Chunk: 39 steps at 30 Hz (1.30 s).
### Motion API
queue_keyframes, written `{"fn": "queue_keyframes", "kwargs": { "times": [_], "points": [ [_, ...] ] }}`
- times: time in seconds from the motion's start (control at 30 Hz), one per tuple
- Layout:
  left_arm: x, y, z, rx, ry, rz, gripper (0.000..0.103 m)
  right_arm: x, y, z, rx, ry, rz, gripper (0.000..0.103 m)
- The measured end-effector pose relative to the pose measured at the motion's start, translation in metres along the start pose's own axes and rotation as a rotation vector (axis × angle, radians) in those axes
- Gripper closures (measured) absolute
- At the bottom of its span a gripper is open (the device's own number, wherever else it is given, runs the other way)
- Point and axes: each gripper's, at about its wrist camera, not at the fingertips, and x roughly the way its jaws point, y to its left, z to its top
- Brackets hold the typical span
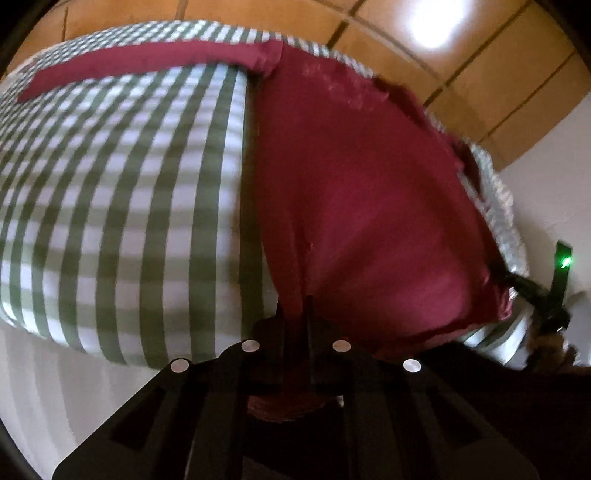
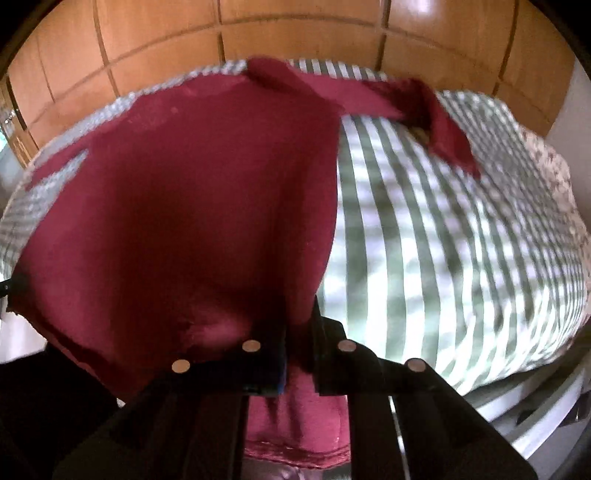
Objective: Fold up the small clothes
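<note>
A dark red garment (image 1: 362, 206) lies spread on a green-and-white checked cloth (image 1: 122, 206). My left gripper (image 1: 297, 321) is shut on the garment's near edge, with cloth bunched between its fingers. A long red sleeve (image 1: 147, 66) stretches away to the far left. In the right wrist view the same garment (image 2: 192, 221) fills the left half, with a sleeve (image 2: 443, 122) folded across the far side. My right gripper (image 2: 299, 332) is shut on the near hem, which hangs down between the fingers. The right gripper also shows in the left wrist view (image 1: 546, 299) at the garment's right edge.
The checked cloth (image 2: 461, 240) covers a padded surface whose near edge drops to white (image 1: 74, 387). Wooden panelled cabinets (image 2: 295, 33) stand behind. A bright light reflection (image 1: 432, 26) shows on the panels.
</note>
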Motion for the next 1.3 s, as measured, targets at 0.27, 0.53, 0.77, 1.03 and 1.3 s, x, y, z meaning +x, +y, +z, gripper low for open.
{"fn": "queue_keyframes", "kwargs": {
  "times": [0.27,0.53,0.77,1.03,1.3],
  "points": [
    [-0.025,-0.018,0.047,0.039,-0.163,0.118,0.048,-0.01,-0.044,0.025,0.157,-0.097,-0.021,0.048],
    [0.013,-0.045,0.101,0.04,-0.203,0.113,0.044,0.004,-0.134,0.088,0.419,-0.213,-0.17,0.044],
    [0.057,-0.069,0.117,0.101,-0.127,0.12,0.044,0.054,-0.145,0.151,0.246,-0.192,-0.296,0.045],
    [0.071,-0.065,0.114,0.111,-0.129,0.132,0.036,0.051,-0.19,0.184,0.277,-0.22,-0.377,0.098],
    [0.081,-0.074,0.115,0.157,-0.133,0.147,0.023,-0.055,-0.258,0.204,0.332,-0.383,-0.591,0.098]
  ]
}}
